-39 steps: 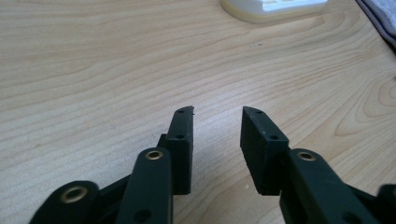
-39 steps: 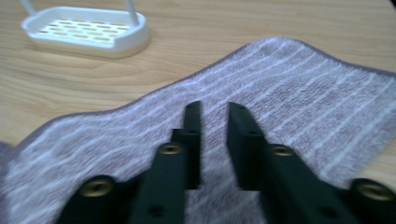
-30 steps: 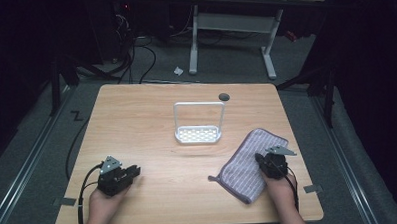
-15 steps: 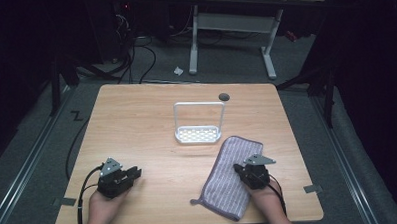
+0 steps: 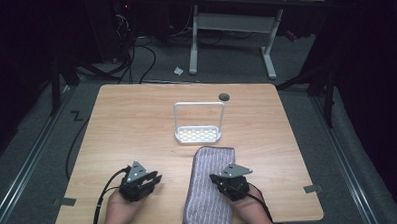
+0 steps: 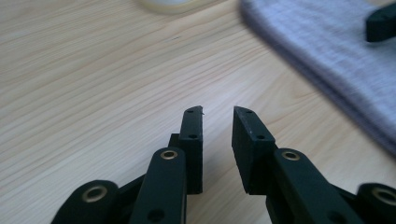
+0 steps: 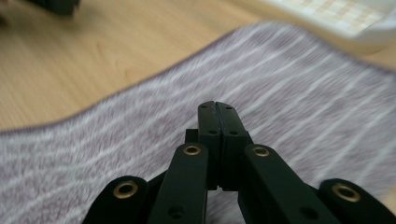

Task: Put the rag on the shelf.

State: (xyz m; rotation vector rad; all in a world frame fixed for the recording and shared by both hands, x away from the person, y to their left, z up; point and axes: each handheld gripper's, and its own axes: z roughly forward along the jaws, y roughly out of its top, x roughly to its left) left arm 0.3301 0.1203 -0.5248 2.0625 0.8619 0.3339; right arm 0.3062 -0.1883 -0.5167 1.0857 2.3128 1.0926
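Table (image 5: 137,124): light wood, seen from above; dark floor and cables around it.

Left hand (image 5: 117,212): comes in at the near left edge, holding the left gripper.

Left gripper (image 5: 148,182): low over bare wood near the front left, grey plate on top, cable trailing back off the near edge. In its own view (image 6: 218,112) the jaws stand apart with wood showing through the gap; nothing between them. Well apart from the cloth.

Cloth (image 5: 209,191): purple-grey with pale stripes, lying flat as a long strip at front centre. Far end lies just short of the rack; near end hangs past the table's front edge. In the left gripper view it lies off to the right (image 6: 327,56).

Rack (image 5: 198,135): small white tray with a perforated base and an upright wire loop, mid-table, just beyond the cloth's far end.

Hole (image 5: 224,97): dark round spot in the tabletop, behind the rack to the right.

Right gripper (image 5: 218,181): over the cloth's right half, held from the near edge. In its own view (image 7: 217,105) the jaws are pressed together, tips over the striped cloth (image 7: 299,93); cannot tell whether any cloth is pinched between them.
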